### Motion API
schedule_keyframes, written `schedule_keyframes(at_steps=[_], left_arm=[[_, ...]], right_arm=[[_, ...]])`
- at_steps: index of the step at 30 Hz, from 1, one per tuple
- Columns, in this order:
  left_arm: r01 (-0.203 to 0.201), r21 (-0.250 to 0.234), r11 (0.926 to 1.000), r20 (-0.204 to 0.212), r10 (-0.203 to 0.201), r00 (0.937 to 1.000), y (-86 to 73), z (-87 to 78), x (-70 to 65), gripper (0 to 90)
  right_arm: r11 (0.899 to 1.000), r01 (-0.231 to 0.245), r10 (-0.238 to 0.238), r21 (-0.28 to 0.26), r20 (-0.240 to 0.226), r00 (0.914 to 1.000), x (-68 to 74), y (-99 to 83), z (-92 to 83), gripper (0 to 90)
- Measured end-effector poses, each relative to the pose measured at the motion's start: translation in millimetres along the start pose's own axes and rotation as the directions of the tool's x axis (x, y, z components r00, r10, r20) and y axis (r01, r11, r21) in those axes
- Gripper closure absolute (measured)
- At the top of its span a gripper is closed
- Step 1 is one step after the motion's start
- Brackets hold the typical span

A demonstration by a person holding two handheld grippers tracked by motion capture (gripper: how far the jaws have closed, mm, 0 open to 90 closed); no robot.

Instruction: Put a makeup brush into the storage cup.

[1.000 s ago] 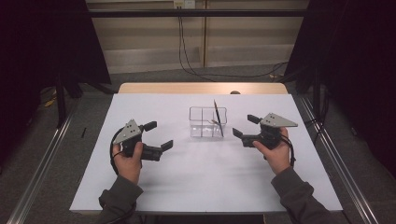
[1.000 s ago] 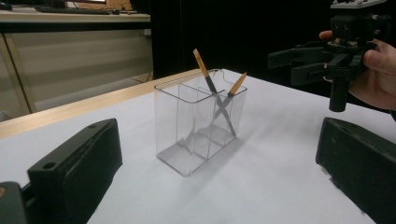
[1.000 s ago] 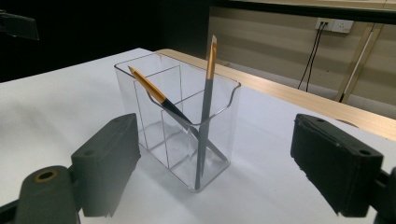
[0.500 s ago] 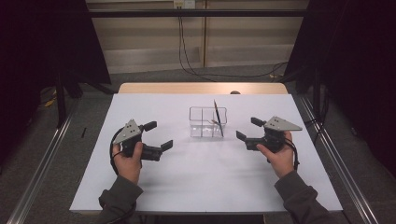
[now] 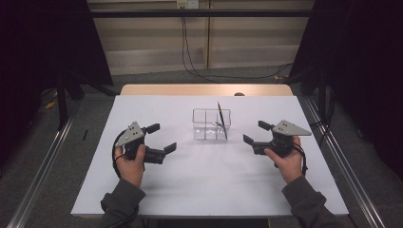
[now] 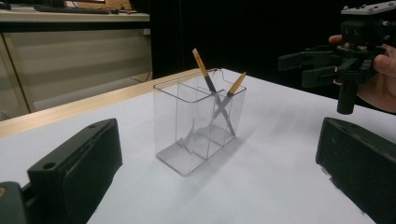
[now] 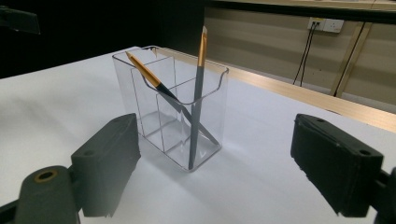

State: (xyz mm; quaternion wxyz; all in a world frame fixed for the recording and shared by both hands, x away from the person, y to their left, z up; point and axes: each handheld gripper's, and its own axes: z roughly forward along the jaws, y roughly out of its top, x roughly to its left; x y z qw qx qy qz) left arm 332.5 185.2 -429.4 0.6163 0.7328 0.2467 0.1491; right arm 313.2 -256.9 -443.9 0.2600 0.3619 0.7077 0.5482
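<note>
A clear plastic holder (image 5: pixel 207 126) with inner dividers stands in the middle of the white table (image 5: pixel 209 185). Two grey-handled brushes (image 5: pixel 222 121) with orange ferrules lean crossed in its right end; the left gripper view shows them (image 6: pixel 208 80) in the holder (image 6: pixel 187 135), as does the right gripper view (image 7: pixel 198 88). My left gripper (image 5: pixel 163 137) is open to the holder's left, with nothing between its jaws. My right gripper (image 5: pixel 253 132) is open to its right, also holding nothing. The right gripper (image 6: pixel 299 69) also shows far off in the left gripper view.
A wooden strip (image 5: pixel 204 90) runs along the table's far edge. Metal rails (image 5: pixel 43 166) flank the table on the floor. Cables (image 5: pixel 190 52) hang down the back wall. Dark curtains stand on both sides.
My right gripper has drifted a little to the right and toward the person, away from the holder. The left gripper has stayed in place.
</note>
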Motion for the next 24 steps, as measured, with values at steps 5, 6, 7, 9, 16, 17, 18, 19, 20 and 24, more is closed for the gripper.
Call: schedule_keyframes(at_steps=[5,6,7,9,16,17,18,19,20,24], left_arm=[[-0.003,0.001,1.0,-0.003,0.003,1.0,0.3,-1.3,0.8,0.1],[0.0,-0.001,1.0,0.004,0.0,1.0,0.1,-1.3,1.1,0.1],[0.001,-0.003,1.0,0.001,-0.001,1.0,0.1,-1.3,1.0,0.1],[0.002,-0.003,1.0,-0.003,-0.002,1.0,0.2,-1.2,0.4,0.1],[-0.009,0.0,1.0,0.004,0.009,1.0,0.6,-1.4,0.6,0.1],[-0.01,0.002,0.9999,0.005,0.01,0.9999,0.6,-1.2,0.4,0.1],[-0.01,0.002,0.9999,0.004,0.01,0.9999,0.6,-1.1,0.3,0.1],[-0.012,0.002,0.9999,0.003,0.012,0.9999,0.6,-0.9,0.1,0.1],[-0.01,0.002,0.9999,0.009,0.01,0.9999,0.9,-0.7,0.1,0.1],[-0.006,-0.003,1.0,0.003,0.006,1.0,1.1,-0.5,-0.8,0.1]], right_arm=[[1.0,0.005,-0.005,-0.001,0.012,0.9999,0.2,0.3,-2.7,15.1],[1.0,0.003,-0.003,0.0,0.006,1.0,-0.3,0.1,-3.3,15.1],[1.0,0.005,-0.005,0.0,0.013,0.9999,-0.3,0.0,-3.7,15.1],[1.0,0.002,-0.002,-0.006,0.017,0.9999,-0.2,0.1,-5.3,15.1],[1.0,0.004,-0.004,-0.02,0.023,0.9997,-0.6,2.6,-11.7,15.0],[1.0,0.009,-0.008,-0.023,0.019,0.9998,-0.9,2.8,-12.4,15.0],[1.0,0.004,-0.004,-0.023,0.024,0.9997,-0.7,3.0,-12.8,15.0],[1.0,0.004,-0.003,-0.023,0.025,0.9997,-0.7,3.1,-13.0,15.0],[1.0,0.004,-0.004,-0.025,0.023,0.9997,-0.9,3.1,-13.0,15.0],[1.0,0.011,-0.011,-0.02,0.019,0.9998,-0.5,2.1,-12.6,14.9]])
